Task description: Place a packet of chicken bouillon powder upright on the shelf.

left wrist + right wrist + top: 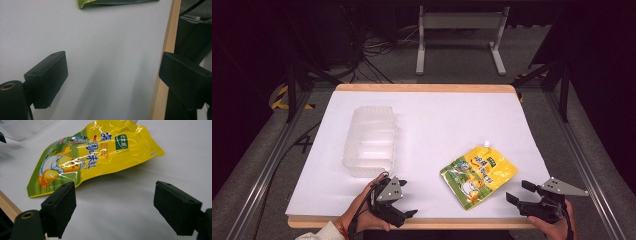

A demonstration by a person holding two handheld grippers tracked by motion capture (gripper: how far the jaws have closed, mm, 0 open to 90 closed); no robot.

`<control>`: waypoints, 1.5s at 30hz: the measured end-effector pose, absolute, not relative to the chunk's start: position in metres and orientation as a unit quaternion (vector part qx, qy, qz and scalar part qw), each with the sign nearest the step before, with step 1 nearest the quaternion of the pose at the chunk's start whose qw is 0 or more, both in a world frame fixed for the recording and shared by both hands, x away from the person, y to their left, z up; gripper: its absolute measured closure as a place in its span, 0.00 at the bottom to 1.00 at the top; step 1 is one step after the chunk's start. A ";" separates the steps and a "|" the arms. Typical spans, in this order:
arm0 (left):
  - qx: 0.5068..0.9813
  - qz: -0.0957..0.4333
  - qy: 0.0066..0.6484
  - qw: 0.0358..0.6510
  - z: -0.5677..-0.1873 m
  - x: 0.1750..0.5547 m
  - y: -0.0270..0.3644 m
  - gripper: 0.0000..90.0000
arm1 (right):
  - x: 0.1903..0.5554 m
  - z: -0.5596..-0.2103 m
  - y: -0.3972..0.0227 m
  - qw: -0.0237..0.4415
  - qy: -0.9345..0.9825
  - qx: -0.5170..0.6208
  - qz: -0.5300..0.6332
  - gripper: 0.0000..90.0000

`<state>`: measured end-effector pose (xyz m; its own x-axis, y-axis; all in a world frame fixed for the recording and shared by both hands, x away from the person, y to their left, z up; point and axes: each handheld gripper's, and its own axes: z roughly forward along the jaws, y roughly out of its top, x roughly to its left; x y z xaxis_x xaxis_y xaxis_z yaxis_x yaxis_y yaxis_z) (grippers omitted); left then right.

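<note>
Glossy yellow pouch (478, 175) lies crinkled beside ribbed clear tub (369, 140); both tongs wide, empty.

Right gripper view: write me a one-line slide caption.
Open right gripper poised above the white table, facing a yellow duck-printed spout pouch lying flat, unheld.

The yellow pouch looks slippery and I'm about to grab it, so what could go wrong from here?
The yellow pouch is glossy and lies flat on the white table, so the open right gripper may slide off or only pinch an edge. It lies close to the table's near edge, so a push could send it off. Squeezing near the white spout might force contents out.
</note>
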<state>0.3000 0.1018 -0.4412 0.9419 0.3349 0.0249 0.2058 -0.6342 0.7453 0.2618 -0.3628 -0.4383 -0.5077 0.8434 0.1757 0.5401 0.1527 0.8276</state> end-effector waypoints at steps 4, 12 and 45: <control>0.900 0.084 0.150 0.401 -0.441 0.299 0.103 0.10 | 0.263 -0.439 -0.362 0.164 0.742 0.466 0.453 0.21; 0.900 0.081 0.150 0.402 -0.442 0.296 0.108 0.11 | 0.270 -0.440 -0.349 0.120 0.752 0.459 0.457 0.24; 0.887 0.017 0.176 0.427 -0.438 0.370 0.013 0.13 | 0.316 -0.442 -0.308 0.096 0.720 0.504 0.468 0.85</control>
